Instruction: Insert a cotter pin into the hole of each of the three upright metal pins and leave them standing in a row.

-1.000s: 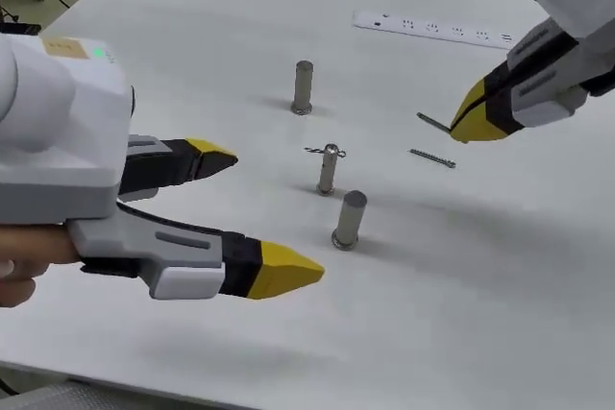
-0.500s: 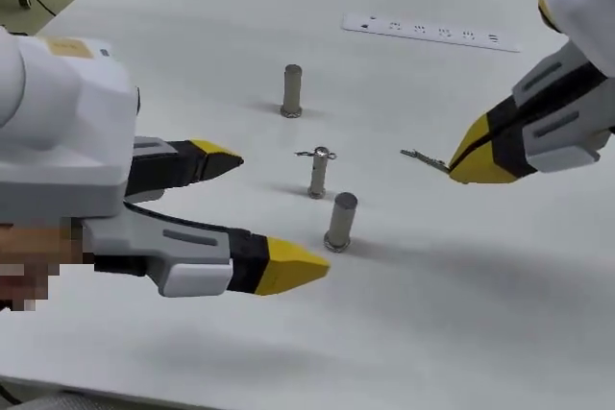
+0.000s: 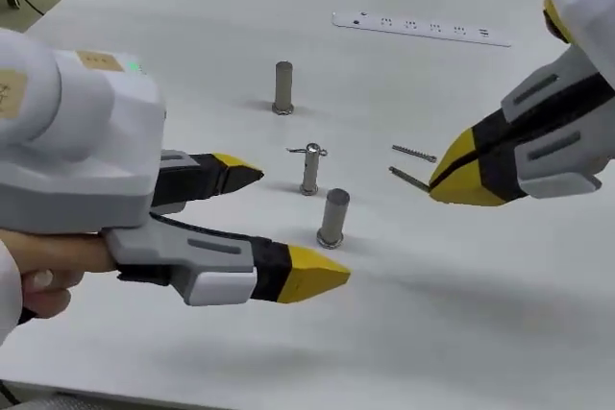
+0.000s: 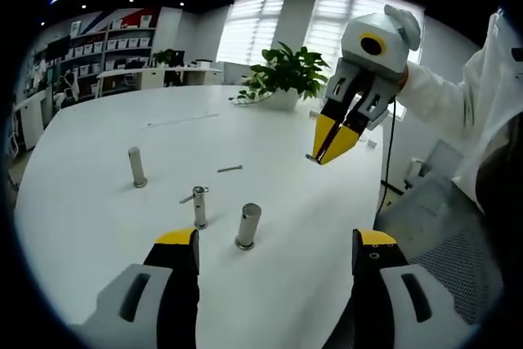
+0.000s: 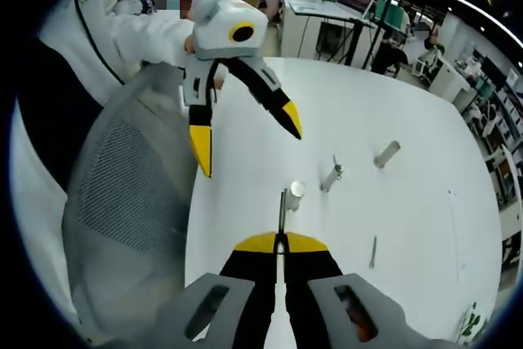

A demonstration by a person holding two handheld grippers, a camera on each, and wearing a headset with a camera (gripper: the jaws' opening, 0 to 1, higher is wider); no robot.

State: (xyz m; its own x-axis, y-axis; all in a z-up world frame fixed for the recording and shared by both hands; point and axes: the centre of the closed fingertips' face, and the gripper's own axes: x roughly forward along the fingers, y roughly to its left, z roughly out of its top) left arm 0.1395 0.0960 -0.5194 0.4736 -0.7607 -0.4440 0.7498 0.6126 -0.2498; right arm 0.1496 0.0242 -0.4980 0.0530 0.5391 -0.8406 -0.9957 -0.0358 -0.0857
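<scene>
Three upright metal pins stand in a row on the white table: the far pin [image 3: 282, 88], the middle pin [image 3: 309, 170] with a cotter pin through its top, and the near pin [image 3: 333, 218]. My right gripper [image 3: 437, 185] hovers to their right, shut on a cotter pin [image 3: 407, 178] that sticks out of its tip [image 5: 282, 208]. A loose cotter pin [image 3: 413, 153] lies on the table just beyond it. My left gripper [image 3: 286, 226] is open at the lower left, close to the near pin [image 4: 247, 225], with nothing between its jaws.
A white power strip [image 3: 418, 28] lies at the far side of the table. A grey mesh chair [image 5: 122, 202] stands at the table's edge beside the person. A potted plant [image 4: 286, 79] sits past the far end.
My right gripper has come down and left toward the row, carrying its cotter pin. The left gripper has edged slightly forward. The view has shifted a little.
</scene>
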